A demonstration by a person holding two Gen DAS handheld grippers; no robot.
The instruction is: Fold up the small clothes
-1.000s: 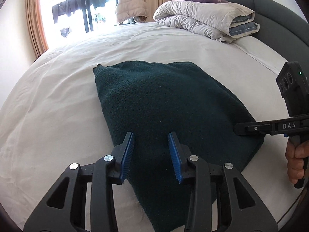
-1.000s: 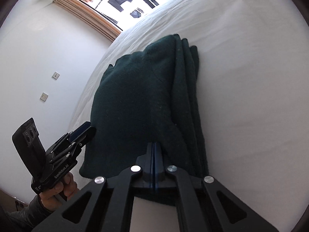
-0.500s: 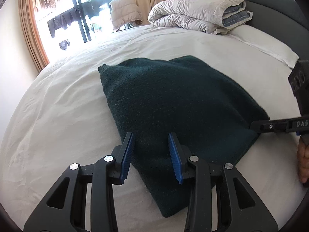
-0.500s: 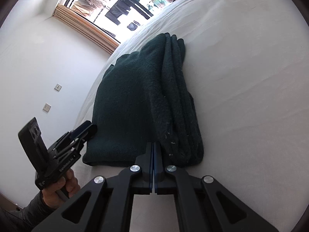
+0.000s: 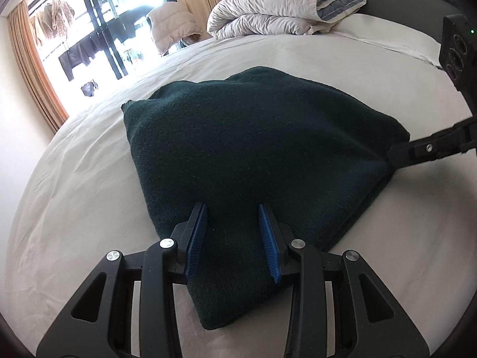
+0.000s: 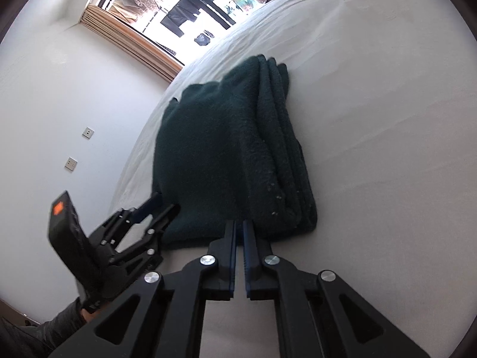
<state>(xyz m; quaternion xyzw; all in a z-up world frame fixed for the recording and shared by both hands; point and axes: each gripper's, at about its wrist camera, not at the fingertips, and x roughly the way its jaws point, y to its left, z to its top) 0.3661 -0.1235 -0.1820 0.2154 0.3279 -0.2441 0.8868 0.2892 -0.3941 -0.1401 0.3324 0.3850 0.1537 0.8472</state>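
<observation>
Garment, dark green knit [image 5: 253, 155], folded in layers, lying flat on white bed sheet [image 5: 74, 194], stacked edges toward 3 o'clock in the right wrist view. Left gripper [image 5: 233, 232]: jaws parted, clasping nothing, poised over the near corner at 6 o'clock. Right gripper [image 6: 239, 232]: jaws just opening, a narrow gap, tips at the near edge, nothing between them. Rolled duvet [image 5: 283, 9] at 1 o'clock; window [image 5: 98, 29] at 11 o'clock.

My left hand-held gripper [image 5: 233, 235] tilts downward, its blue pads [image 5: 196, 238] parted with cloth lying between them, not pressed. My right hand-held gripper [image 6: 240, 232] has just been opening; a narrow gap shows between its pads, nothing pinched there.
</observation>
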